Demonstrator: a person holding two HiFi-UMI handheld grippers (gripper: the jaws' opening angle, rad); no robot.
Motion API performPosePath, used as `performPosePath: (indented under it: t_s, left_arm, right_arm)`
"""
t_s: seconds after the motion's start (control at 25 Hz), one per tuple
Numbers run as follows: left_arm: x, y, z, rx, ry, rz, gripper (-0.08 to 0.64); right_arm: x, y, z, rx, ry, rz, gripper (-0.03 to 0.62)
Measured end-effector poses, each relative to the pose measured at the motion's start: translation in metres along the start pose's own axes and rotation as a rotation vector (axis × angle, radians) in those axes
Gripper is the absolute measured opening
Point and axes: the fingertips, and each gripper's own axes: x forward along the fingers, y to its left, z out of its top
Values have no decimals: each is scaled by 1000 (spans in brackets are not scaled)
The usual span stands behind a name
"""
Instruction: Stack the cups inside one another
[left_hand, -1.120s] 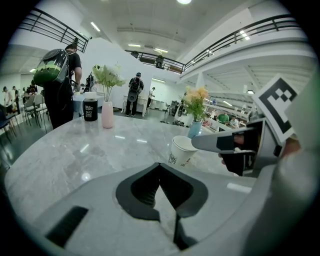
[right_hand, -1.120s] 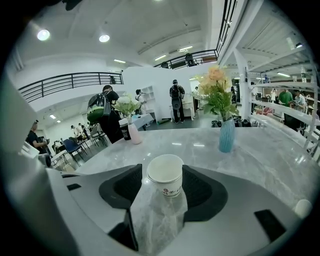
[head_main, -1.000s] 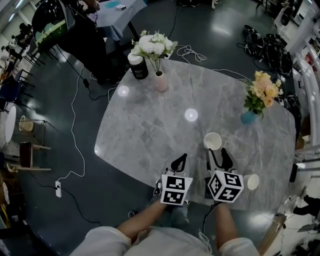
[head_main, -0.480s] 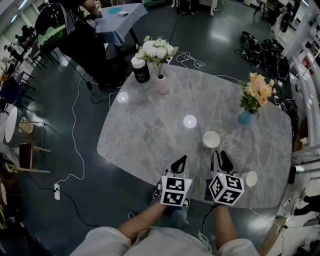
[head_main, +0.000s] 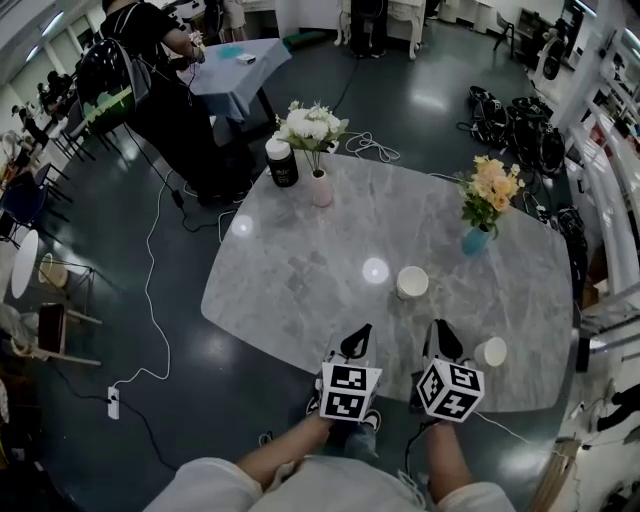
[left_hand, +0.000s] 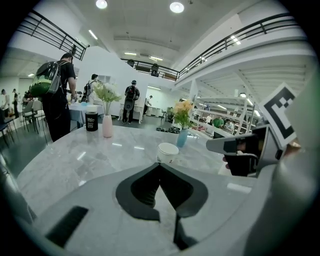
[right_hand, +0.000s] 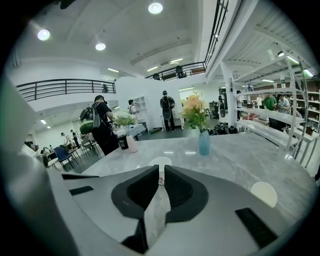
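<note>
**Two cups apart on the table, both tools empty**

A grey marble table (head_main: 300, 270) carries two pale cups, set well apart and not stacked. One cup (head_main: 412, 283) stands upright with its mouth up, out on the table beyond the tools, slightly nearer the right tool's line. In the right gripper view its rim shows just past the jaw tips. The second cup (head_main: 491, 352) sits near the table's near edge, just to the right of the right tool.

The left tool (head_main: 361, 333) is held over the near edge of the table with its jaws pressed together at the tips. Nothing is pinched between them.

The right tool (head_main: 440, 331) hangs beside it, nearer the second cup. Its jaws are closing, with only a narrow slit left between them, and nothing sits in that slit. Neither tool touches a cup.

Further back on the table stand a pink vase (head_main: 321, 187) of white flowers and, just beside it, a black canister (head_main: 282, 163). A blue vase (head_main: 476, 240) of orange flowers stands toward the right side, beyond the first cup. The person's forearms show at the bottom of the head view, behind the marker cubes.
</note>
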Motion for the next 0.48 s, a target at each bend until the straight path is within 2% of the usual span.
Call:
performPosePath:
  t_s: [0.48]
  left_arm:
    - [-36, -32, 18, 38, -73, -42, -5]
  right_arm:
    - [-62, -9, -4, 4, -59, -24, 34]
